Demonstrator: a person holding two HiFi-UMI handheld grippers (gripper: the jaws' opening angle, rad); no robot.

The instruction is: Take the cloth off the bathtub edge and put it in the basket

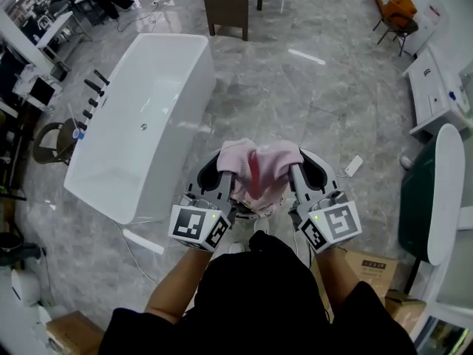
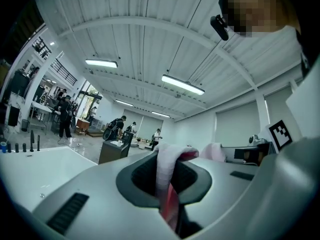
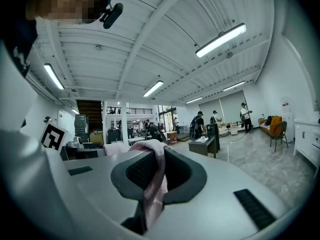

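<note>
In the head view a pink cloth (image 1: 260,170) hangs stretched between my two grippers, above the marble floor and to the right of the white bathtub (image 1: 140,124). My left gripper (image 1: 226,171) is shut on the cloth's left end, and my right gripper (image 1: 300,170) is shut on its right end. The left gripper view shows the cloth (image 2: 167,166) pinched in the left gripper (image 2: 169,184) and draped over its jaws. In the right gripper view the cloth (image 3: 157,169) is clamped the same way in the right gripper (image 3: 150,184). No basket is in view.
Black taps (image 1: 94,95) line the tub's left rim, with a round stool (image 1: 55,140) beside them. A dark cabinet (image 1: 230,4) stands beyond the tub. At the right are a white counter (image 1: 436,87), a dark green tub with a white rim (image 1: 425,198) and cardboard boxes (image 1: 373,268).
</note>
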